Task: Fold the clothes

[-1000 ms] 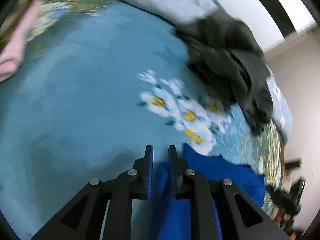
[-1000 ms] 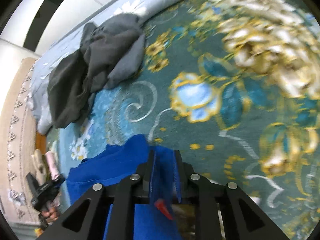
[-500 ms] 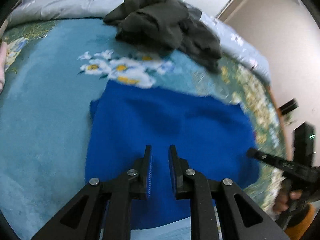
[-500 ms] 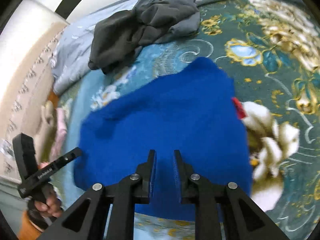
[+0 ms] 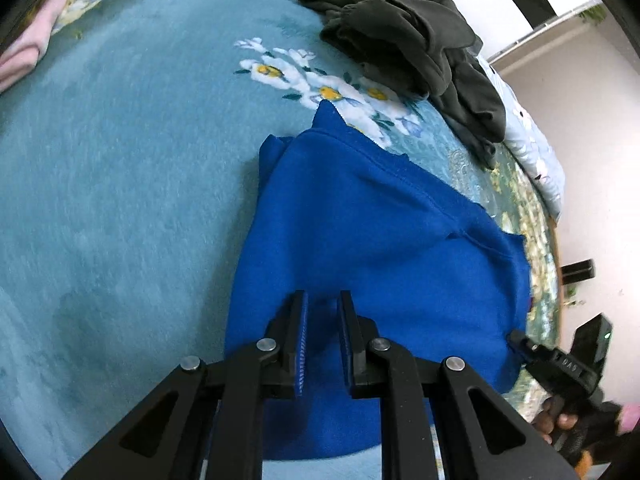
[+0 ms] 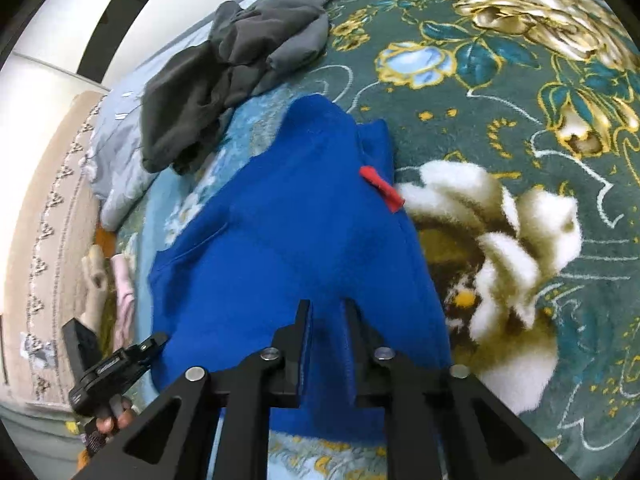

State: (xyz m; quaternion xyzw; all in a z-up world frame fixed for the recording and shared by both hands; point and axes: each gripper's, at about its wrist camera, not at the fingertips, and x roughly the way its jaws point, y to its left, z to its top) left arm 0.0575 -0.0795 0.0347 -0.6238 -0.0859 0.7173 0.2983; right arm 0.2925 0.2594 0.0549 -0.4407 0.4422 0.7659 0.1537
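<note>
A blue sweatshirt (image 5: 360, 232) lies spread on a teal floral blanket (image 5: 120, 200); it also shows in the right wrist view (image 6: 288, 240) with a small red tag (image 6: 382, 188) at its right edge. My left gripper (image 5: 322, 304) hovers over the garment's near edge, jaws slightly apart and empty. My right gripper (image 6: 327, 312) hovers over the near edge too, jaws slightly apart and empty. Each gripper shows in the other's view, right (image 5: 560, 360) and left (image 6: 112, 368).
A heap of dark grey clothes (image 5: 416, 44) lies beyond the sweatshirt, also in the right wrist view (image 6: 236, 64). A folded pink item (image 5: 28, 52) sits far left. A grey duvet (image 6: 116, 148) runs along the bed's far side.
Both grippers held blue cloth a second ago, then let go. The sweatshirt now lies flat and both grippers have drawn back toward its near edge.
</note>
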